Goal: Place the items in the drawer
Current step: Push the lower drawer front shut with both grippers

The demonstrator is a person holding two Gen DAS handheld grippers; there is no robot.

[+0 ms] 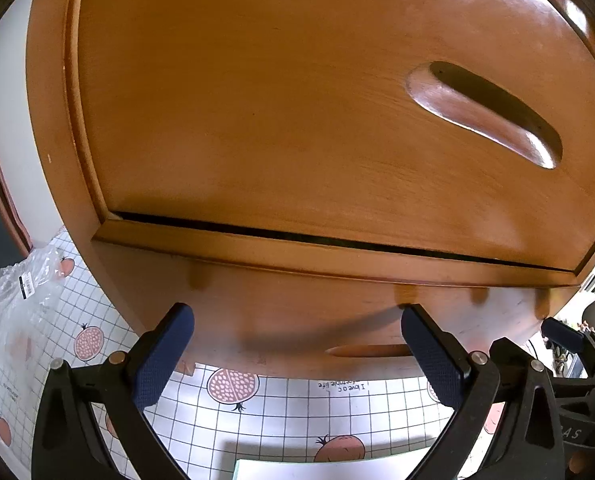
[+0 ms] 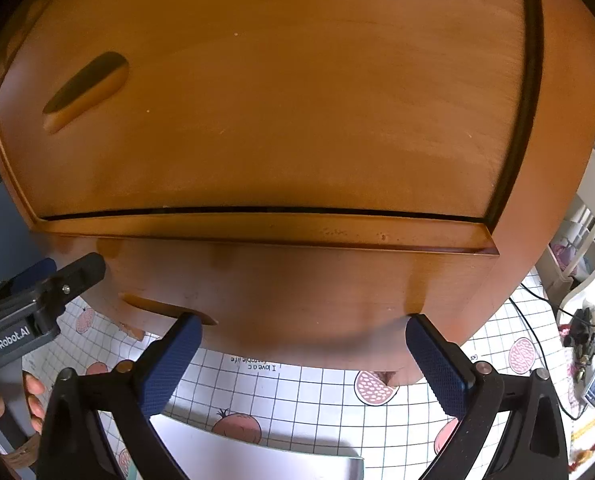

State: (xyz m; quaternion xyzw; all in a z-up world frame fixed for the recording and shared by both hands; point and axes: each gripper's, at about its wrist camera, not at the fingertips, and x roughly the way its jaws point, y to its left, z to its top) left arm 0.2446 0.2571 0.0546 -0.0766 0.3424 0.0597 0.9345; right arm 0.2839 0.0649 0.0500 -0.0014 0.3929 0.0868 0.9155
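A brown wooden drawer cabinet (image 1: 277, 100) fills both views, standing on a checked tablecloth. Its upper drawer front (image 2: 297, 100) looks shut and has a recessed grip (image 1: 485, 112), also seen as the recessed grip (image 2: 85, 92) in the right wrist view. The lower front carries a narrow grip slot (image 1: 369, 350). My left gripper (image 1: 297, 324) is open and empty, fingertips close to the lower front. My right gripper (image 2: 305, 332) is open and empty too, its left fingertip by the slot (image 2: 165, 310). A flat pale sheet-like item (image 2: 257, 460) lies on the cloth under both grippers.
A crumpled clear plastic bag (image 1: 21, 292) lies at the left of the cabinet. The tablecloth (image 2: 317, 392) has pomegranate prints. A white shelf (image 2: 585, 232), cables and small clutter (image 2: 585, 340) are at the right. A hand (image 2: 33, 400) holds the left gripper's body.
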